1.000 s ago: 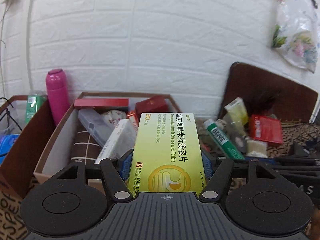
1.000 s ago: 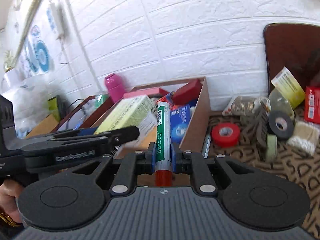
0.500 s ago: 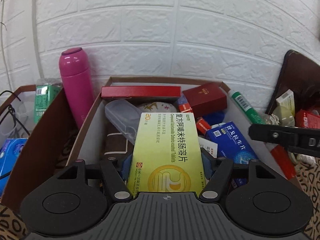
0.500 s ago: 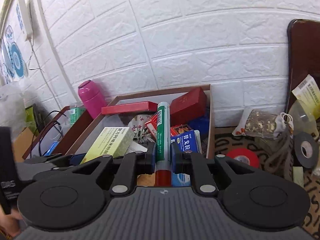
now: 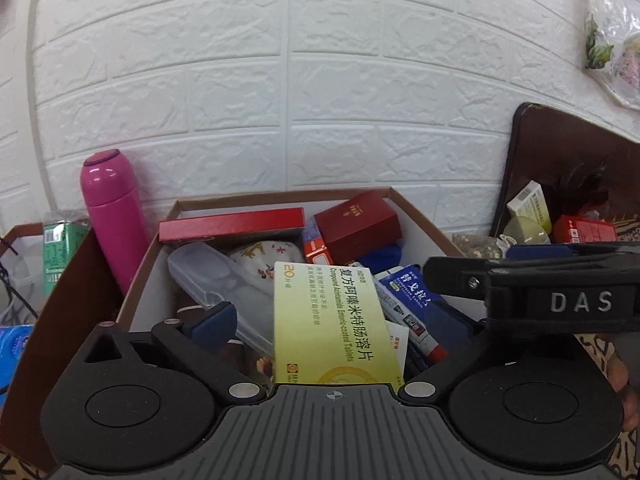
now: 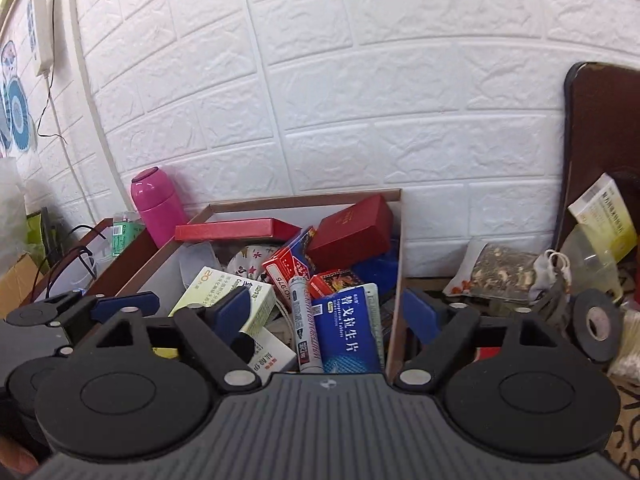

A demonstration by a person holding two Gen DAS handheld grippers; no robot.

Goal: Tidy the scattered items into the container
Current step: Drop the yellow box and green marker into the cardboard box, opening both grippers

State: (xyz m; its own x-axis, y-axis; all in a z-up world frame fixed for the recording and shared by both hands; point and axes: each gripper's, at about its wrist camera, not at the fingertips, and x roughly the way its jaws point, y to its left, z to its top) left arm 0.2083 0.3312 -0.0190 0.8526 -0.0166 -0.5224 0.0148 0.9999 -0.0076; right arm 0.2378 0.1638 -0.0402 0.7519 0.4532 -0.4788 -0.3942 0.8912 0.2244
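Left wrist view: shows left gripper [image 5: 334,320] spread wide, just opened, with yellow medicine box [image 5: 332,320] lying between the jaws but clear of the visible pad [image 5: 212,320]. Places that carton inside the container [image 5: 420,220], long axis running straight away from the tool, on top of other contents.

Right wrist view: shows right gripper [image 6: 326,310] likewise just opened, with marker [image 6: 306,328] between the jaws, touched by neither pad. Places the marker inside the same container, long axis also pointing away, beside a blue carton [image 6: 348,324].

Judged status: both items delivered; nothing gripped.

Count: two grippers, one container, one yellow medicine box, one marker.

Relation governing the coming move: locates the remaining loose items outside and to the right of the container's right wall, among them one black tape roll [image 6: 596,320] and one bag of dried matter [image 6: 500,276]. Judged nearer: right gripper. Likely calls for withdrawal first, then a reach rightward.
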